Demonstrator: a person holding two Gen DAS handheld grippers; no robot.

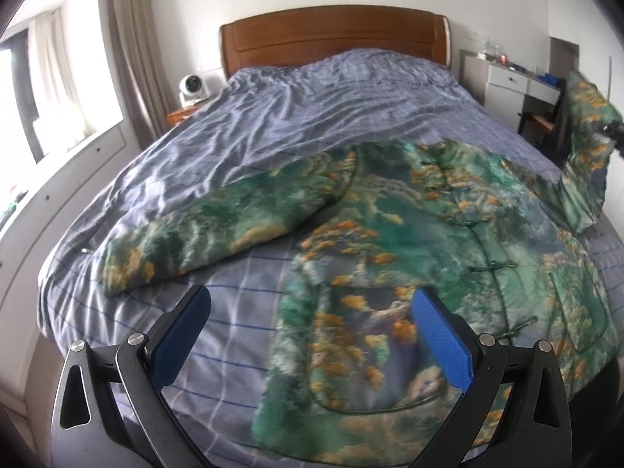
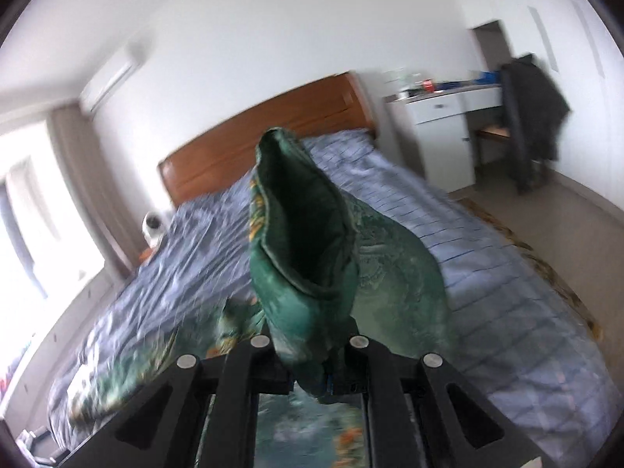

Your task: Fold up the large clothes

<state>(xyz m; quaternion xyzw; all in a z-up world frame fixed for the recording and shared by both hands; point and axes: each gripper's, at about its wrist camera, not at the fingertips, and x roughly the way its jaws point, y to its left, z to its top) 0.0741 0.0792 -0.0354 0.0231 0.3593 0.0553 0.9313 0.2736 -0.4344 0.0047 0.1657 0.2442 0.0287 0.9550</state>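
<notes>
A padded jacket [image 1: 409,241] with a green and orange print is spread front up on the bed [image 1: 273,117], in the middle and lower right of the left wrist picture. Its one sleeve [image 1: 218,222] lies flat toward the lower left of that picture. The other sleeve [image 1: 589,148] is lifted at the far right edge, where a dark tip of the right gripper [image 1: 612,128] is seen.

In the right wrist picture, the cuff [image 2: 304,226] of this sleeve stands up in the centre and keeps its mouth open, so the fabric is judged as thick and quilted, soft but with some body. The right gripper [image 2: 327,384] is closed on the sleeve just below the cuff. The left gripper [image 1: 312,335] is held with its blue pads [image 1: 440,335] wide apart above the lower hem area, and nothing is gripped.

The jacket is probably light for its size, and its surface looks smooth, so a thin pinch may slip. A hold on the cuff seam, the hem edge or the shoulder seam is judged safer. The knot buttons [image 1: 495,265] along the front are better avoided.
</notes>
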